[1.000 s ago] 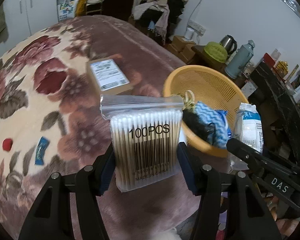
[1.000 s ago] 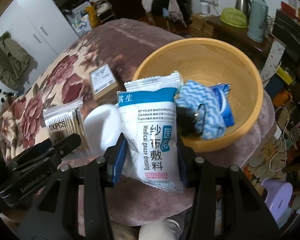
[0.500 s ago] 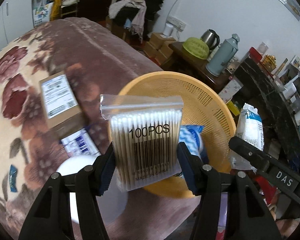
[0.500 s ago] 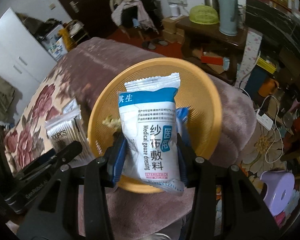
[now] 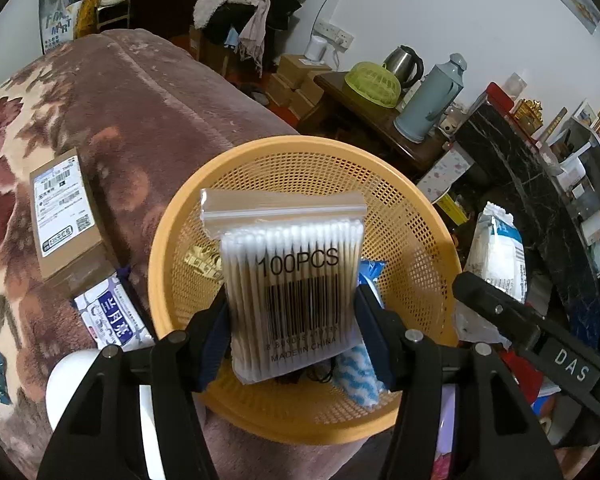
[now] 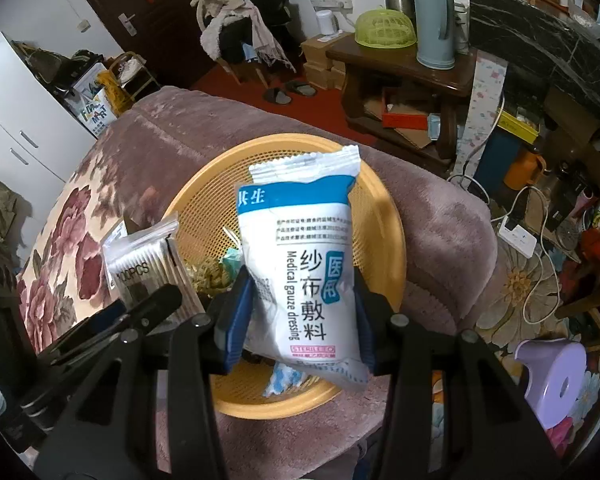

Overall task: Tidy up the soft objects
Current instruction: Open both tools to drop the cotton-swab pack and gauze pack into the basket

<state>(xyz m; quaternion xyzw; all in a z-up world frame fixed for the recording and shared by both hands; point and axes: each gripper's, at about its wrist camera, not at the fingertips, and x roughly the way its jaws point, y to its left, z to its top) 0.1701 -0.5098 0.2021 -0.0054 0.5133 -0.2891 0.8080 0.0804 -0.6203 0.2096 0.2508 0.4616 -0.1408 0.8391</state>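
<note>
My left gripper (image 5: 294,332) is shut on a clear bag of cotton swabs (image 5: 292,280) marked 100PCS, held above the orange mesh basket (image 5: 404,216). My right gripper (image 6: 302,320) is shut on a white and blue medical gauze dressing packet (image 6: 304,272), also over the basket (image 6: 384,240). The basket sits on the pink plush blanket (image 5: 148,108) and holds a blue and white cloth (image 5: 356,380), a blue packet and a dark item, mostly hidden behind the bags. Each gripper shows at the edge of the other's view, with the swab bag (image 6: 140,260) and the gauze packet (image 5: 496,252).
A cardboard box (image 5: 64,216), a purple and white wipes pack (image 5: 112,320) and a white round object (image 5: 72,380) lie on the blanket left of the basket. Beyond the bed's edge stand a dark table (image 6: 404,64) with a thermos, a purple stool (image 6: 556,380) and floor clutter.
Both grippers moved with their bags from beside the basket to above it. The swab bag now covers the basket's middle, and the gauze packet hangs over it too.
</note>
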